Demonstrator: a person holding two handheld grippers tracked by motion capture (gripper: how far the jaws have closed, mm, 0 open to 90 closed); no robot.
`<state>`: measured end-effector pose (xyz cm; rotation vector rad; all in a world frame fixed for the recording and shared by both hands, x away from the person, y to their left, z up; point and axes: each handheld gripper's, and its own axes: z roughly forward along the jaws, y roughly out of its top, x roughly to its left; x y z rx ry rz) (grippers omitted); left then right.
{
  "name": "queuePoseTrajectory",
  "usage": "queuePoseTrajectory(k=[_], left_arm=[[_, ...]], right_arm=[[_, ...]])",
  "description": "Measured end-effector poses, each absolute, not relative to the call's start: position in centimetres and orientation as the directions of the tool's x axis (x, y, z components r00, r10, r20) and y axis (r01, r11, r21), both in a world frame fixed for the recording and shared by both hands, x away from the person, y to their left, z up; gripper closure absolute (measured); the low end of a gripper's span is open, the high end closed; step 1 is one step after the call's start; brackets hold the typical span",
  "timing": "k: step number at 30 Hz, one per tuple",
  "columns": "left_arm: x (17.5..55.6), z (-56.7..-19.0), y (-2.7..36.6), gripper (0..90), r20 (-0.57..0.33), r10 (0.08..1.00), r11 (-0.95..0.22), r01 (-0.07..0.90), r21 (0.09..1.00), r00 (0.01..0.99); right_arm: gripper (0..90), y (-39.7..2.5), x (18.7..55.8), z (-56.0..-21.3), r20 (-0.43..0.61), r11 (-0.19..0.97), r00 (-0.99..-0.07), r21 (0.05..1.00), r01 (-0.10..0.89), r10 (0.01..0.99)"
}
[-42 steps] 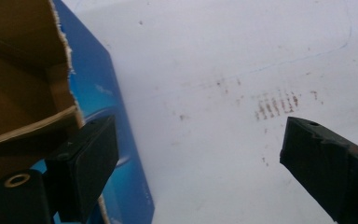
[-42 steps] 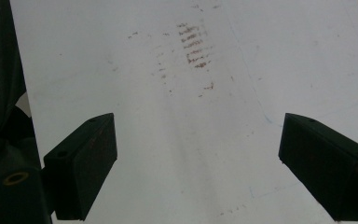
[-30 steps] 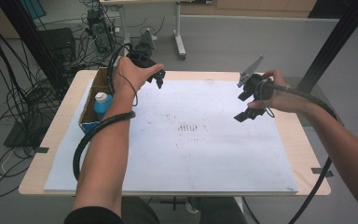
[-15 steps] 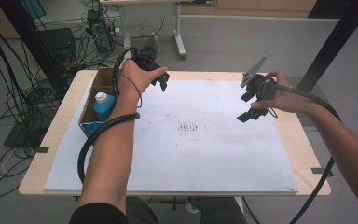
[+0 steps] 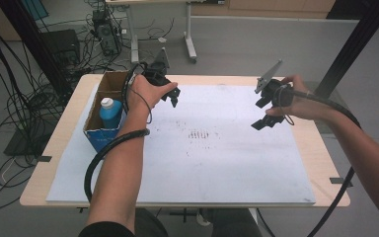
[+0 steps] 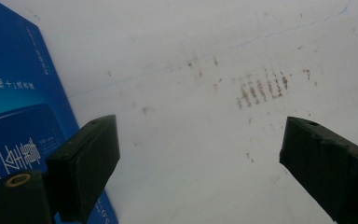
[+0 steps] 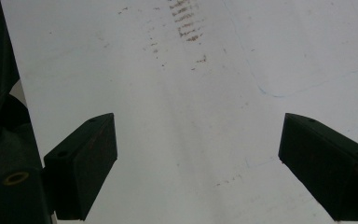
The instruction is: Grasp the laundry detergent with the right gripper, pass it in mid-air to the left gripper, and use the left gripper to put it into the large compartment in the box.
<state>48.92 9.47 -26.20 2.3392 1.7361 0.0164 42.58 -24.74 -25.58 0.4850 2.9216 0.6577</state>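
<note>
Blue bottle (image 5: 109, 114) upright in box (image 5: 112, 82)

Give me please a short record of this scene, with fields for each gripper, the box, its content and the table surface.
left gripper: open, holds nothing, above the white sheet beside the box
right gripper: open, holds nothing, above the sheet's right part
box: open cardboard, blue side, on the table's left part
content: blue bottle with white cap, upright
surface: white sheet with brown marks near the middle
</note>
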Motion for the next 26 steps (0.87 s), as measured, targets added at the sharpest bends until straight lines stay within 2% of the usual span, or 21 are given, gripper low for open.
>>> queuePoseTrajectory(k=[12,26], left_arm=[[48.4,-27.4,9.6,12.4,-0.133,0.944,-0.278,0.946,0.168,0.301],[48.3,-26.5,9.8,12.3,-0.127,0.943,-0.281,0.94,0.191,0.308]], right_arm=[[11.5,-24.4,42.4,-25.4,-0.039,0.859,-0.945,0.429,0.278,0.325],[11.5,-24.1,42.4,-25.3,-0.041,0.864,-0.947,0.425,0.271,0.318]])
